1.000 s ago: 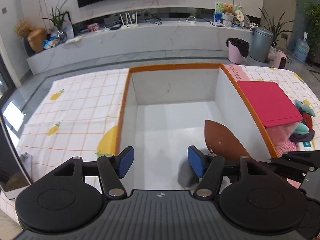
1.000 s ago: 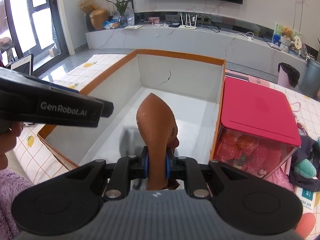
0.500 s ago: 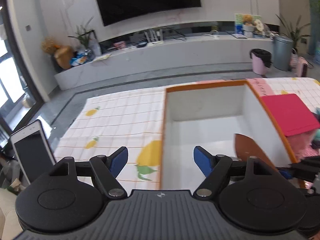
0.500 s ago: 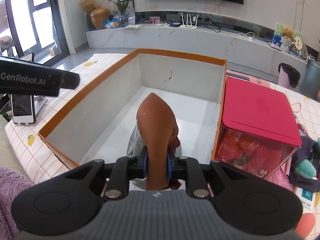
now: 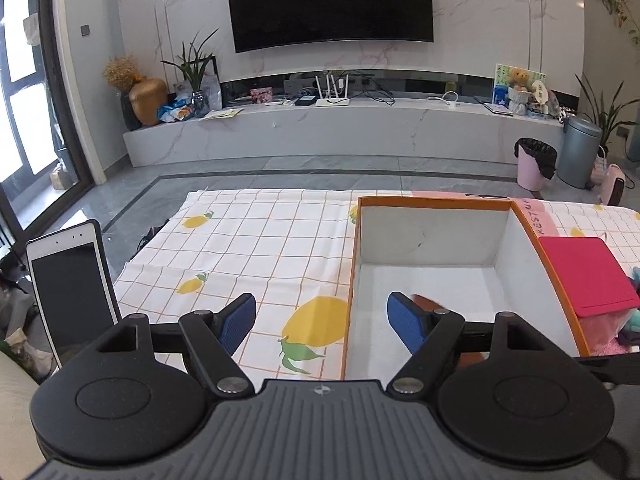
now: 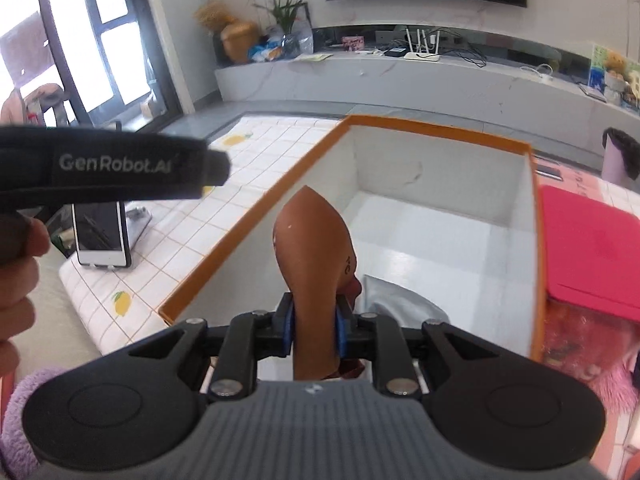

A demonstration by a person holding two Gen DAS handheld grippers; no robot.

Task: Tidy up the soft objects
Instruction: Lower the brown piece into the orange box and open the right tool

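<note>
right tongs [image 6: 314, 330] shut tight on a brown soft toy [image 6: 314, 256], blue pads pressing both its sides, its pointy end sticking up and forward. held over the near end of a big box [image 6: 440, 136] with an orange rim and white inside. past the toy, a bare white box floor. just right of the box, a red lid [image 6: 592, 256] on a see-through tub with pink fluffy stuff inside.

left tongs [image 5: 322, 322] wide open, jaws just opened more, nothing between them. under the left pad [image 5: 238, 322], a white cloth with yellow lemons [image 5: 256, 240] on the desk. right pad [image 5: 406, 326] over the box's left side [image 5: 354, 280], with a bit of the brown toy peeking out behind it. far left of these tongs, a white phone [image 5: 70, 284] standing up.
</note>
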